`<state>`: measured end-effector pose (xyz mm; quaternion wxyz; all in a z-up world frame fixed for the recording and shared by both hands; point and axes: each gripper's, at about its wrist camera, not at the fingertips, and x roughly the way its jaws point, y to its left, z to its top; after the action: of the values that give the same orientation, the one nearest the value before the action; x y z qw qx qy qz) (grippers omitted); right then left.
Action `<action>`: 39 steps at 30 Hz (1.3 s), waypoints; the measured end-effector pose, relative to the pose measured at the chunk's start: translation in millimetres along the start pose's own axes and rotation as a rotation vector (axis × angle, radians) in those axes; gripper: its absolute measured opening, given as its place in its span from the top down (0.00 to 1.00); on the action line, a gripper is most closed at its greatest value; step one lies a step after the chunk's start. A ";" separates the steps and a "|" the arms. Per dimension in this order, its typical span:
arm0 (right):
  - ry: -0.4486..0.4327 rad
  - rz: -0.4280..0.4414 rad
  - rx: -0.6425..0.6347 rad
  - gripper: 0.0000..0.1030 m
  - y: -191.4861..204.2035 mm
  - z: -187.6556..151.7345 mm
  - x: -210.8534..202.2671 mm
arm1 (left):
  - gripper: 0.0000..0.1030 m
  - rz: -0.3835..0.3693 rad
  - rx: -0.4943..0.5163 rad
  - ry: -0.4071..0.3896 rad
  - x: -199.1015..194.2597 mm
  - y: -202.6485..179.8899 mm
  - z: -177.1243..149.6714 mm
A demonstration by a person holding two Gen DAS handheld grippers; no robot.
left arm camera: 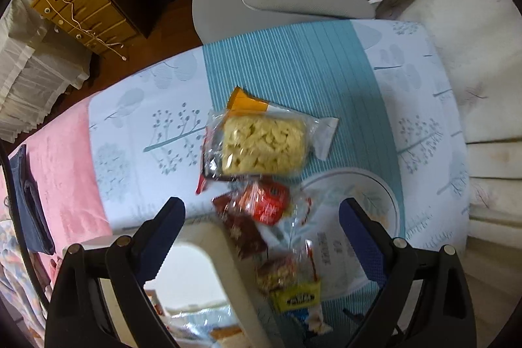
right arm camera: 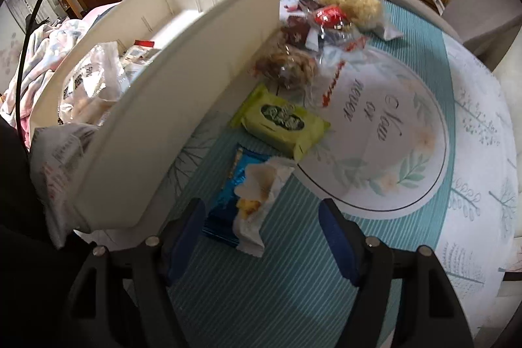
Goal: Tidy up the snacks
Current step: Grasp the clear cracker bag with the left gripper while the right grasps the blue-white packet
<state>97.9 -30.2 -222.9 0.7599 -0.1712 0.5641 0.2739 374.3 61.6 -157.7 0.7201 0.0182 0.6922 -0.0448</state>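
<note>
left gripper (left arm camera: pixel 261 217): jaws wide, empty, above red snack packet (left arm camera: pixel 267 203) | right gripper (right arm camera: pixel 261 230): jaws wide, empty, over blue-and-white snack packet (right arm camera: pixel 243 201) | green packet (right arm camera: pixel 280 121) beside white bin (right arm camera: pixel 169 106)

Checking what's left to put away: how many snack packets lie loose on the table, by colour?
yellow packet: 1
orange packet: 1
red packet: 1
brown packet: 1
clear nut bag: 1
green packet: 1
blue packet: 1
Total: 7; the pile may hide more.

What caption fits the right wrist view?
Open right gripper above a blue snack packet beside the white bin.
</note>
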 end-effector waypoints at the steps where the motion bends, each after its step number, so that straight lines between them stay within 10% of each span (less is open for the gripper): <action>1: 0.005 0.005 0.005 0.30 -1.7 -0.5 2.1 | 0.08 0.005 -0.003 0.009 6.4 -1.2 3.4; 17: 0.066 0.024 0.015 0.37 3.8 9.8 26.2 | 0.08 0.117 0.021 0.105 86.9 -15.5 38.9; 26: 0.114 0.046 0.004 0.69 12.5 25.5 31.9 | 0.07 0.121 0.026 0.078 99.7 -19.5 45.6; 39: 0.151 0.056 0.045 0.74 4.5 40.3 31.8 | 0.20 0.061 -0.007 0.047 90.8 -9.0 42.7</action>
<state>132.7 3.5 -240.6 0.7110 -0.1584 0.6303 0.2685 419.4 45.3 -246.2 0.7047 0.0379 0.7082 -0.0201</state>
